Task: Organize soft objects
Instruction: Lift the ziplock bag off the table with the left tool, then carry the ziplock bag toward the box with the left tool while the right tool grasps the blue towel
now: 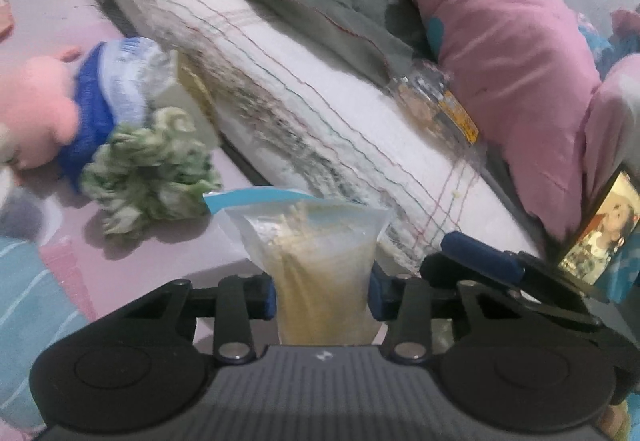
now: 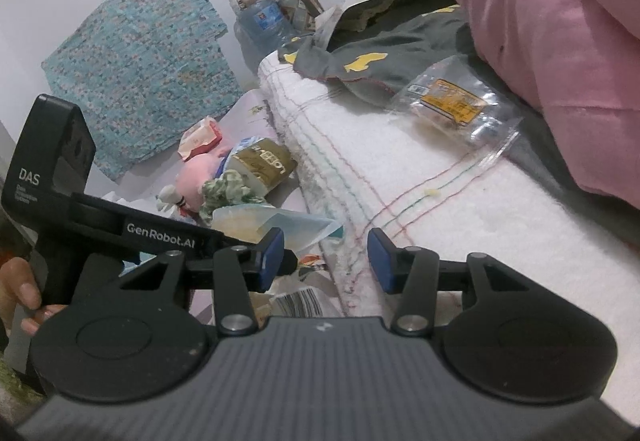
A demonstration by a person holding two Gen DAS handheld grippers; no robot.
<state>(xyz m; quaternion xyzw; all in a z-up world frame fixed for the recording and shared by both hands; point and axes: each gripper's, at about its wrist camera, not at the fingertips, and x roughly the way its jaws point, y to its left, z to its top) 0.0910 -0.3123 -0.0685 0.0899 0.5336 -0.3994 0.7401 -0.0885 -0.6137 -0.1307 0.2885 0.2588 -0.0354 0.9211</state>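
Holding a clear zip bag with a pale blue seal strip and crumbly cream filling, we have our left gripper clamped on its lower half, the blue pads pressing it in from both sides. Our right gripper hangs with its jaws apart and nothing between them, just over the near edge of the thick white folded towel with coloured stitch lines.

We judge the sorting to be barely started: that bag is the only thing in hand. Left lying on the pink bed sheet, beside the towel's edge, are a pink plush toy in a blue top and a green-and-white crocheted yarn piece, touching each other. A grey cloth with yellow patches and a clear packet with an orange label rest on top of the towel, against the big pink pillow.
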